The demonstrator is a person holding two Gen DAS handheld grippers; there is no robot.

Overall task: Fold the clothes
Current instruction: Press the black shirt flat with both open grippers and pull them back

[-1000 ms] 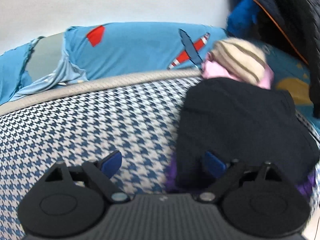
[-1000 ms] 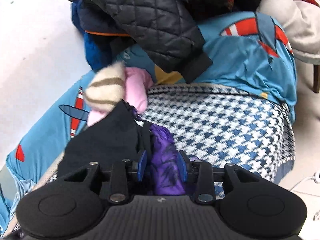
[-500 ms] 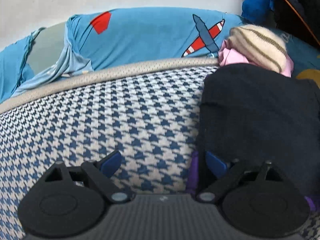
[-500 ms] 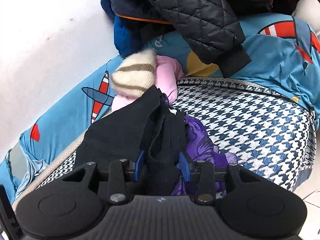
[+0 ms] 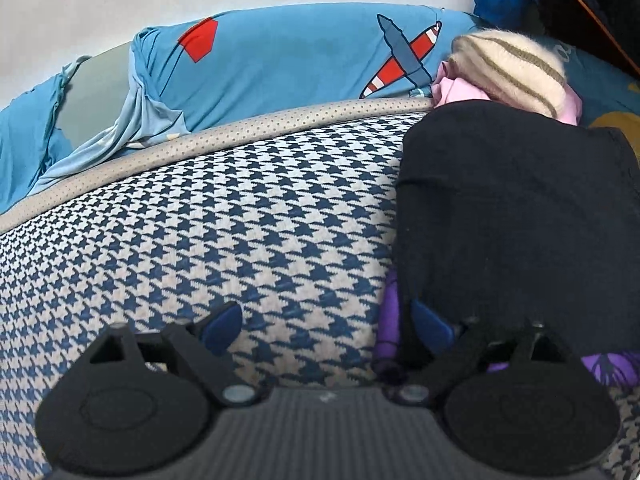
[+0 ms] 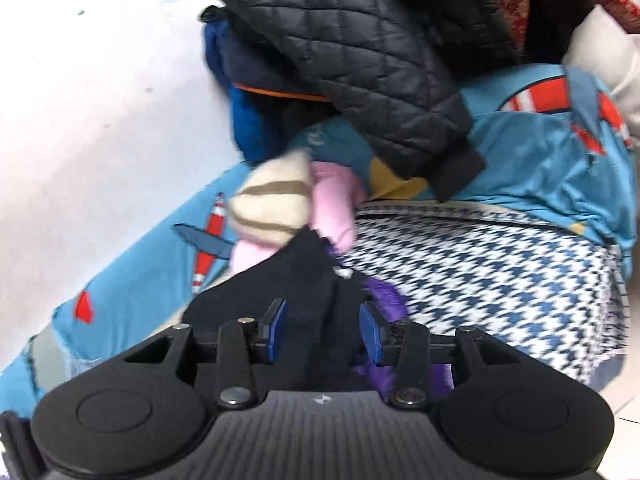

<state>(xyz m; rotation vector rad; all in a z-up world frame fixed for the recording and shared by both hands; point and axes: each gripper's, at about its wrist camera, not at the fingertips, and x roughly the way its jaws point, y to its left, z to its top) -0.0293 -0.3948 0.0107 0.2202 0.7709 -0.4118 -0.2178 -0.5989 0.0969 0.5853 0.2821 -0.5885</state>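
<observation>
A black garment (image 5: 512,208) lies flat on the right part of a blue-and-white houndstooth cushion (image 5: 240,220), with purple cloth (image 5: 390,320) showing under its near edge. My left gripper (image 5: 326,320) hangs open and wide just above the cushion, its right finger at the garment's left edge and nothing between the pads. In the right wrist view, my right gripper (image 6: 322,328) is shut on a bunched fold of the black garment (image 6: 280,280). The purple cloth (image 6: 386,296) sits beside its right pad.
A cream striped knit hat (image 5: 512,68) and a pink garment (image 5: 460,88) lie just beyond the black one. A blue sheet with red aeroplanes (image 5: 300,52) covers the bed behind. A quilted black jacket (image 6: 360,52) and other clothes are piled at the back, by the white wall.
The left gripper has sunk closer to the cushion, still open. Between the right gripper's pads purple cloth showed a second ago; black cloth now fills the gap, which is slightly wider.
</observation>
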